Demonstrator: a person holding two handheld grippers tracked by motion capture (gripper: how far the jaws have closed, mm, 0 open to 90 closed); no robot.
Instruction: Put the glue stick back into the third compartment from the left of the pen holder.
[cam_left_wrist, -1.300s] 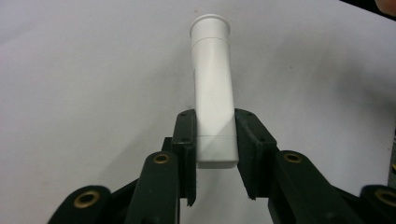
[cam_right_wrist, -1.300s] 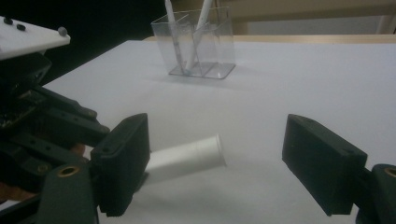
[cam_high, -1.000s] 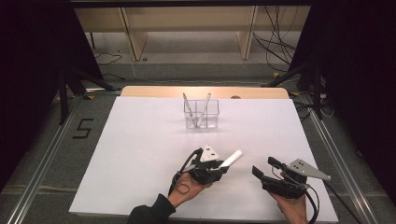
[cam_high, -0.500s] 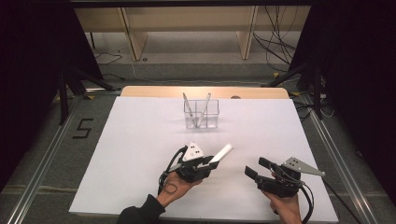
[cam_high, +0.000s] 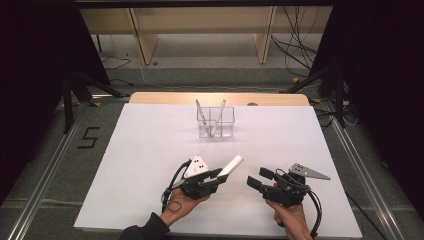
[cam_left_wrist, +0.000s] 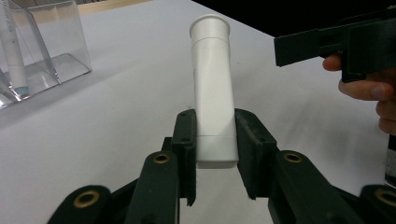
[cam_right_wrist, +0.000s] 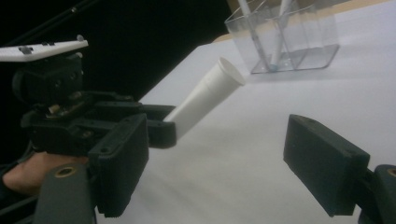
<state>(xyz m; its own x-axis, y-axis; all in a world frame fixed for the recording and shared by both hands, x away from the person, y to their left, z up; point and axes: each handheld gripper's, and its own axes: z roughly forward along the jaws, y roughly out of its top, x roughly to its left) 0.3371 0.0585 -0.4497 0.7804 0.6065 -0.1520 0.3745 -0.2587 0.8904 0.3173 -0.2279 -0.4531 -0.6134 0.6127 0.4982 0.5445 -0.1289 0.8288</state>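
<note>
The white tube (cam_left_wrist: 213, 88) was clamped by its flat bottom end between the pads of the left gripper (cam_high: 212, 180), low over the near part of the white table (cam_high: 150, 150). Its flared cap end stuck out free, up and toward the right gripper (cam_high: 256, 181), probably so that the other tool could take that end. The right gripper waited just beside it with jaws spread wide and nothing between them, not yet touching the tube. Well apart, at the far side, stood a clear box (cam_high: 216, 122) with two pens (cam_high: 201, 116) leaning inside.
</note>
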